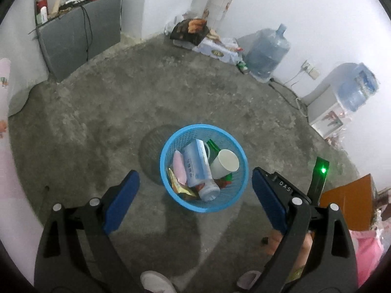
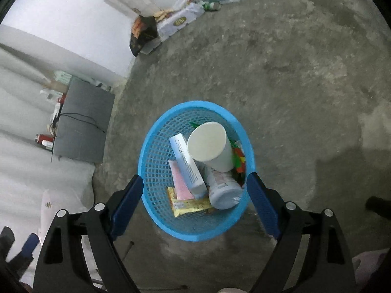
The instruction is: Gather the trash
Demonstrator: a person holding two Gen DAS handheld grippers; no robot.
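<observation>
Both claws gape wide with nothing between their blue pads: the left gripper (image 1: 195,188) and right gripper (image 2: 195,190) hang above the blue basket (image 2: 156,171) standing on the concrete floor (image 2: 293,73). Inside lie a white cup (image 2: 210,146), a white-blue tube (image 2: 187,168), a bottle (image 2: 222,190), a pink packet (image 2: 179,183) and a yellow wrapper (image 2: 188,205).
</observation>
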